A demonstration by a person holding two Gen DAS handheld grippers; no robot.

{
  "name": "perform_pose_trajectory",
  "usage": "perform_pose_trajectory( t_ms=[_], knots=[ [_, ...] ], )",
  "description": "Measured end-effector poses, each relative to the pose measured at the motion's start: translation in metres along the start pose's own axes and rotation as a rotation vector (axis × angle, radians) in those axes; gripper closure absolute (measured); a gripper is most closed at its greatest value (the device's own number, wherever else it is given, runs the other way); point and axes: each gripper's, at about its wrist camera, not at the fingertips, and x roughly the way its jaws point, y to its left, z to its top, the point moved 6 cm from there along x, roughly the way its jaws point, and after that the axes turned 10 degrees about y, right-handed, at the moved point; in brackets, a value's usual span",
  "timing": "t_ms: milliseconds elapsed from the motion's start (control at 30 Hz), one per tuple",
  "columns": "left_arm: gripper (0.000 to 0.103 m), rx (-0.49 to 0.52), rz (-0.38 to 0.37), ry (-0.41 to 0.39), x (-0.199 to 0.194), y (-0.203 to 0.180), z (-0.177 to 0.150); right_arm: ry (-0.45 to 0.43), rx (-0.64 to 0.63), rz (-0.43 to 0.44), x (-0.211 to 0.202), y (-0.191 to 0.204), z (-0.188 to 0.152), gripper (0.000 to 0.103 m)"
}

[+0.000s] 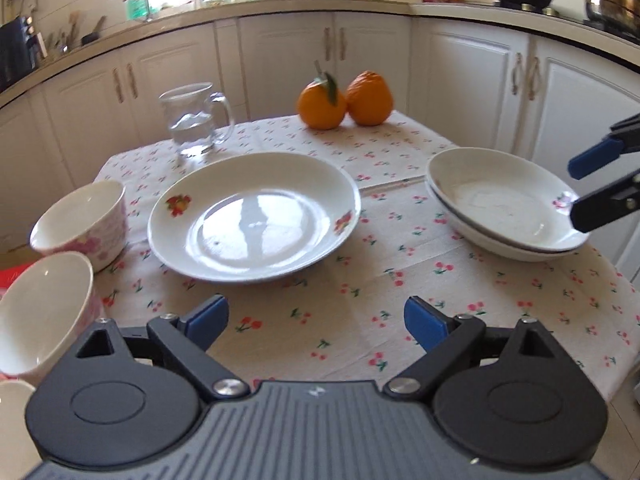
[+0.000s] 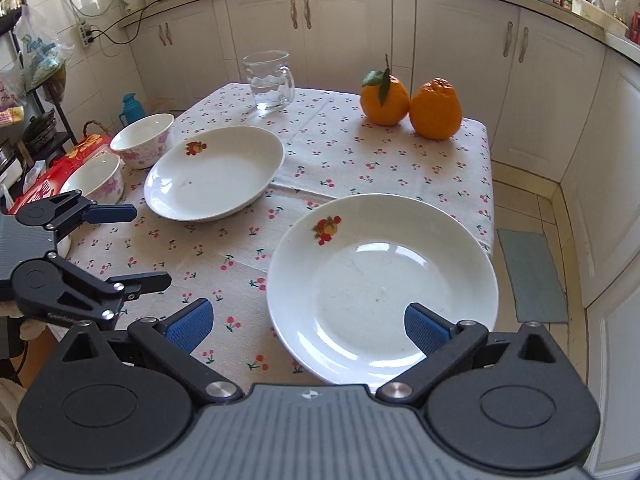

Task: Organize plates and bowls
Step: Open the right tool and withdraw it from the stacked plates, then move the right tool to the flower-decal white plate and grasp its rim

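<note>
A single white plate with fruit decals (image 1: 256,216) lies on the cherry-print tablecloth (image 1: 340,320); it also shows in the right wrist view (image 2: 214,174). A stack of two white plates (image 1: 500,204) sits at the table's right edge, seen close in the right wrist view (image 2: 380,288). Two white bowls with pink flowers (image 1: 80,224) (image 1: 40,308) stand at the left edge, also in the right wrist view (image 2: 142,140) (image 2: 94,180). My left gripper (image 1: 316,326) is open and empty, just short of the single plate. My right gripper (image 2: 308,324) is open over the near rim of the stack.
A glass jug with water (image 1: 196,120) and two oranges (image 1: 344,100) stand at the table's far side. White kitchen cabinets (image 1: 280,52) ring the table. A red package (image 2: 60,168) lies beside the bowls off the table's left edge.
</note>
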Motion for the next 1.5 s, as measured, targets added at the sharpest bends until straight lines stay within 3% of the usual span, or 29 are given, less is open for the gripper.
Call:
perform_pose_trajectory(
  t_ms=[133,567,1167,1400,1500],
  knots=[
    [0.008,-0.059,0.055,0.042,0.019,0.012,-0.005,0.006,-0.035,0.009,0.006,0.013,0.009,0.0],
    [0.0,-0.1,0.03,0.03,0.037,0.017,0.005,0.044,-0.114,0.061,0.034,0.024,0.042,0.0],
    [0.0,-0.145,0.064,0.016,0.046,0.024,0.014,0.118,-0.367,0.126,0.108,0.044,0.142,0.0],
    [0.002,-0.161,0.078,0.009,0.047,0.027,0.016,0.137,-0.451,0.167,0.13,0.05,0.17,0.0],
    [0.01,-0.166,0.087,-0.003,0.045,0.03,0.019,0.139,-0.482,0.181,0.138,0.052,0.181,0.0]
  ],
)
